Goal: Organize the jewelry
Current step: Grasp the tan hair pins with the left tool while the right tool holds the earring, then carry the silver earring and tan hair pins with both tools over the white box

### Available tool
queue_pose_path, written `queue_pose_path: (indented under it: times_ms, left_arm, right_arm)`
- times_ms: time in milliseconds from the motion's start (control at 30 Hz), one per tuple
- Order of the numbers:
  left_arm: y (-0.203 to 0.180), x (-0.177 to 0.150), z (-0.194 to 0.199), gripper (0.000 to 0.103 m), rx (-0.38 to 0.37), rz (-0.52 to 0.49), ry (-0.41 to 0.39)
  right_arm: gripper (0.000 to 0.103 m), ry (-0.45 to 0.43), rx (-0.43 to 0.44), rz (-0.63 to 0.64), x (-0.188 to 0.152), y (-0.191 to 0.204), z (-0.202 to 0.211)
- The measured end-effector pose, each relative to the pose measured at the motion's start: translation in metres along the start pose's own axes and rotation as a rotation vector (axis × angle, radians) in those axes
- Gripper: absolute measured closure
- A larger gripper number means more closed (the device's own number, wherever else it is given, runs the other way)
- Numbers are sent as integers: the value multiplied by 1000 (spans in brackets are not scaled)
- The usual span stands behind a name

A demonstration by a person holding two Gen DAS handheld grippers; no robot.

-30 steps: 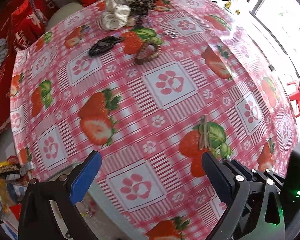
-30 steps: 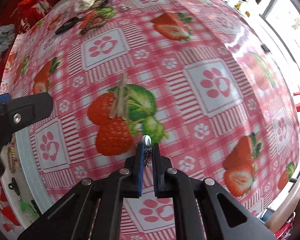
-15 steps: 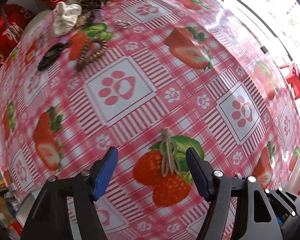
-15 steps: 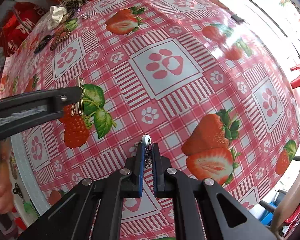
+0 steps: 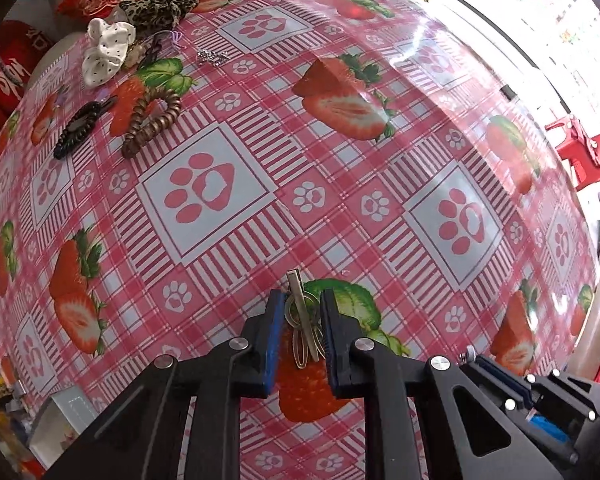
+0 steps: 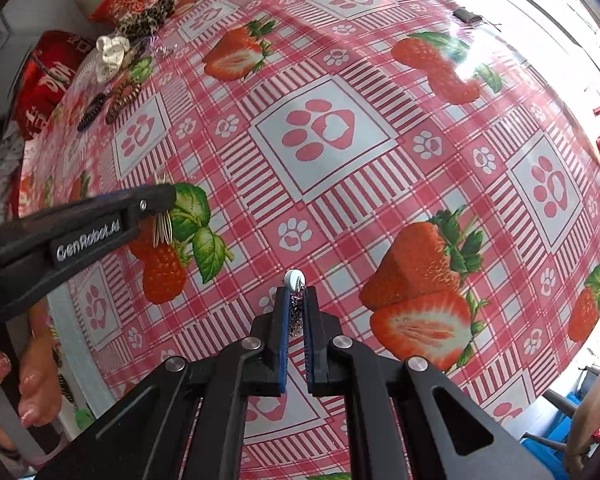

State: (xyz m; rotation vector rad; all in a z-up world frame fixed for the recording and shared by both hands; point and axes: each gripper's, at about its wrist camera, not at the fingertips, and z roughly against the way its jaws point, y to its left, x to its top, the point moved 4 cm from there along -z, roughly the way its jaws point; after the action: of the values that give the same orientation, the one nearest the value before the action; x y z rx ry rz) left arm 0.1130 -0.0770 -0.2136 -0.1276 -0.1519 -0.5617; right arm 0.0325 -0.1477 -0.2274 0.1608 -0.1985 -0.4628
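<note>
My left gripper [image 5: 299, 322] points down at the table, and its jaws have just been closing around the gold hair clip [image 5: 303, 320] that lies flat on the strawberry print of the tablecloth [image 5: 340, 184]. The clip sits between the blue pads; whether they press on it yet I cannot tell, a sliver of gap seems to remain on each side. I come from above because the clip is thin and lies flat, so the pads must take it by its edges. My right gripper [image 6: 296, 312] is clenched on a small sparkly earring [image 6: 294, 284] with a white bead at the tip, held clear of the table, probably so both pieces can go away together. The other pieces, a white scrunchie [image 5: 106, 56] and a brown spiral hair tie [image 5: 152, 120], wait at the far corner. A second ago my left jaws stood wide, with the clip ahead of them and off to the right.
</note>
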Motion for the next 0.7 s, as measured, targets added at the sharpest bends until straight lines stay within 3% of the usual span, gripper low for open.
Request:
queue_pose_path:
  times_ms: [267,700]
  left_arm:
    - [23,-26,37,78,-48,39,-36]
    - [56,-70,88,78,-19,63,-86]
  right_arm:
    - [96,-11,73,-39,-4,-10,22]
    - [97,-1,89,-1,-14,16,41]
